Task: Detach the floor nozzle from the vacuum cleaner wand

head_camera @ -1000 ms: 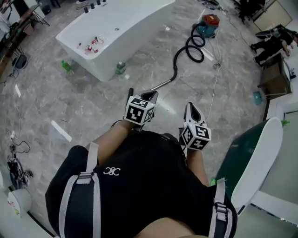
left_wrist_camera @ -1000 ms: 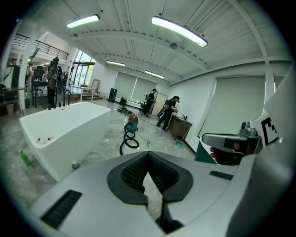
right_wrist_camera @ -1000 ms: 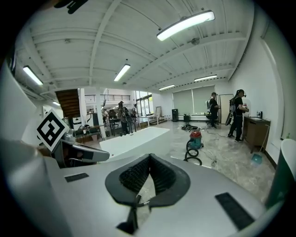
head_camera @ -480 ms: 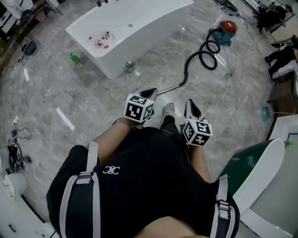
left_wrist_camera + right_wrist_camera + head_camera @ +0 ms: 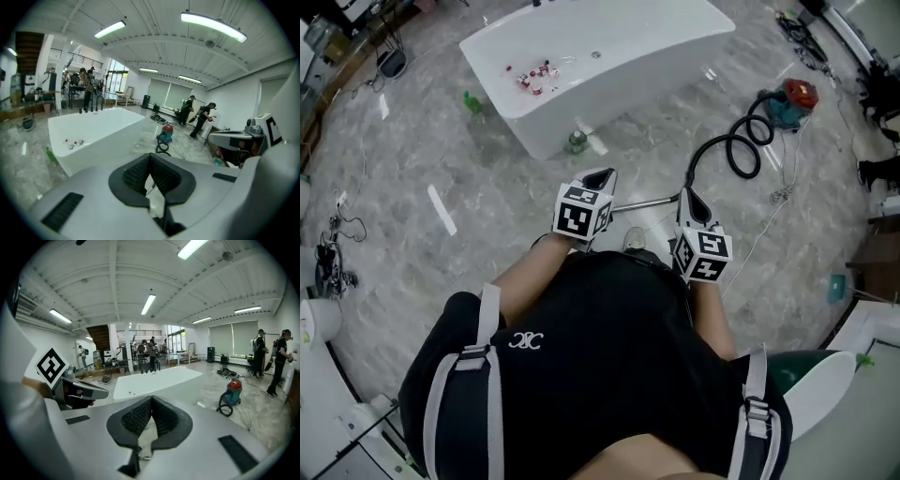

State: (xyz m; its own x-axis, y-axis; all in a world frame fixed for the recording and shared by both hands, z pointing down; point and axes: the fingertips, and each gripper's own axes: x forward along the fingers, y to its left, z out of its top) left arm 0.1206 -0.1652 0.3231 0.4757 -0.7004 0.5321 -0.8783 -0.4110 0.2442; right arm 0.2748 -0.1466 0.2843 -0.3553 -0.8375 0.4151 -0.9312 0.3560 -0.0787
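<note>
The red and teal vacuum cleaner (image 5: 795, 99) stands on the marble floor at the upper right. Its black hose (image 5: 739, 156) loops down to the metal wand (image 5: 649, 202). The wand runs left along the floor between my two grippers, and its nozzle end is hidden behind the left one. My left gripper (image 5: 599, 175) is shut and empty, above the wand's left end. My right gripper (image 5: 686, 196) is also shut and empty, over the wand near the hose. Both gripper views show the vacuum cleaner (image 5: 165, 135) (image 5: 233, 392) far off beyond shut jaws.
A white bathtub (image 5: 609, 70) lies ahead, with a green jar (image 5: 577, 142) at its foot and a green bottle (image 5: 472, 101) to its left. A shoe (image 5: 633, 239) shows between the grippers. Cables (image 5: 333, 253) lie at the left. Several people (image 5: 199, 119) stand far back.
The head view has swung: the bathtub and vacuum cleaner slid right in the picture. Both shut grippers travelled with the person, and the wand now lies between them.
</note>
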